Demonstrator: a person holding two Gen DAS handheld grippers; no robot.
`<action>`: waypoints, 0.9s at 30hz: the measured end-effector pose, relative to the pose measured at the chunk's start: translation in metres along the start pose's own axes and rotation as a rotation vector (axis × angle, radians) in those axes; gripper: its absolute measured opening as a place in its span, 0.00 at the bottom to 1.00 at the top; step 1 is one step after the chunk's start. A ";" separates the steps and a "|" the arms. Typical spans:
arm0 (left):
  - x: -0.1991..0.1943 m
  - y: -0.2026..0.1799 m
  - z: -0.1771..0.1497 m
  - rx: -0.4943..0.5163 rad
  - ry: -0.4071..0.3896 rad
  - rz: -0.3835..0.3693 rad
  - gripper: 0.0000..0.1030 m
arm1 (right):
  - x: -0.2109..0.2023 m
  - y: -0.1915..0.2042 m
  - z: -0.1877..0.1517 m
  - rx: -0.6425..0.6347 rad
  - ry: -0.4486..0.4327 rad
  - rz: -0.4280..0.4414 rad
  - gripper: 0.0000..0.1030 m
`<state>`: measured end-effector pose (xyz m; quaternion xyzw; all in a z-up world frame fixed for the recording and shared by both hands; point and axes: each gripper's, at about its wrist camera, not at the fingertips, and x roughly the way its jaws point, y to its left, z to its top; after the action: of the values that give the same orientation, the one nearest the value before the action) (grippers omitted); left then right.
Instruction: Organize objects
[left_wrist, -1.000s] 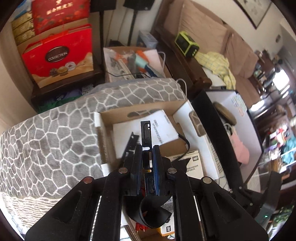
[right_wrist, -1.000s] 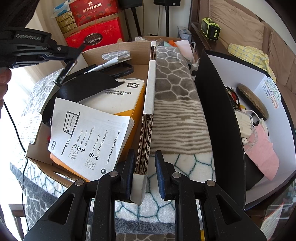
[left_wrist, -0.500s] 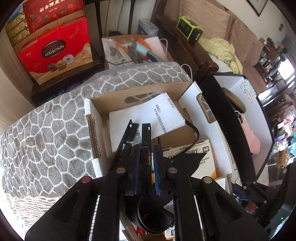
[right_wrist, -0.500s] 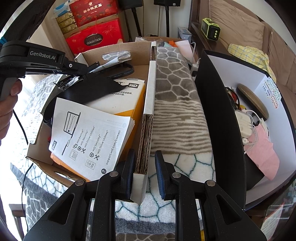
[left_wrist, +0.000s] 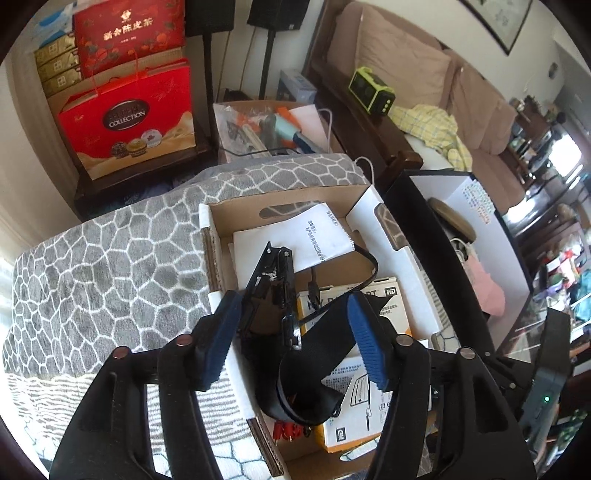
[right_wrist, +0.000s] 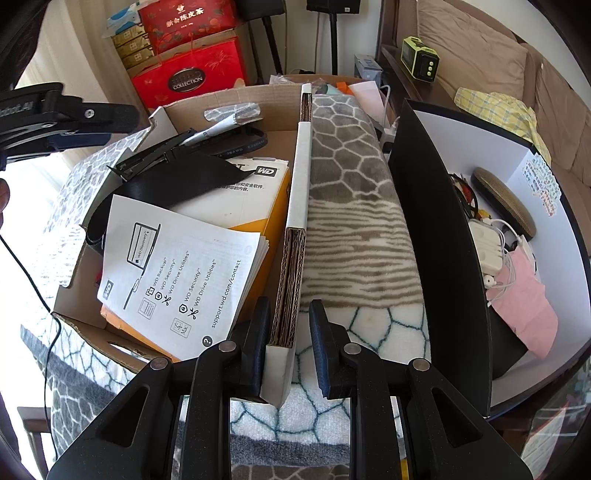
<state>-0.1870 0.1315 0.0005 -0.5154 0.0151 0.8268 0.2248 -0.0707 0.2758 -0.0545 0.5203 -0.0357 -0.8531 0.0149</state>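
Jaws of the left gripper (left_wrist: 293, 339) have just been opening and stand apart, pads clear of the black ribbon cable (left_wrist: 310, 354), which lies below and between them on the yellow drive box (right_wrist: 236, 206) inside the cardboard box (left_wrist: 221, 218). Right gripper (right_wrist: 288, 343) is nearly closed around that box's side wall (right_wrist: 297, 206).

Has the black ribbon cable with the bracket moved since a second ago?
Yes. The black ribbon cable has dropped from the left claw, whose jaws just opened, and rests in the cardboard box on the WD box.
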 end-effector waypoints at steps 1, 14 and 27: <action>-0.004 0.002 -0.002 -0.005 -0.010 0.004 0.59 | 0.000 0.000 0.000 -0.001 -0.001 0.000 0.19; -0.004 0.036 -0.047 -0.097 0.017 0.052 0.63 | 0.000 0.005 0.001 -0.026 -0.011 -0.002 0.15; 0.024 0.042 -0.061 -0.153 0.034 0.077 0.63 | -0.002 -0.012 0.018 0.042 -0.030 -0.015 0.29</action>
<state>-0.1604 0.0862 -0.0571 -0.5442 -0.0245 0.8247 0.1523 -0.0852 0.2884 -0.0454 0.5081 -0.0499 -0.8599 -0.0030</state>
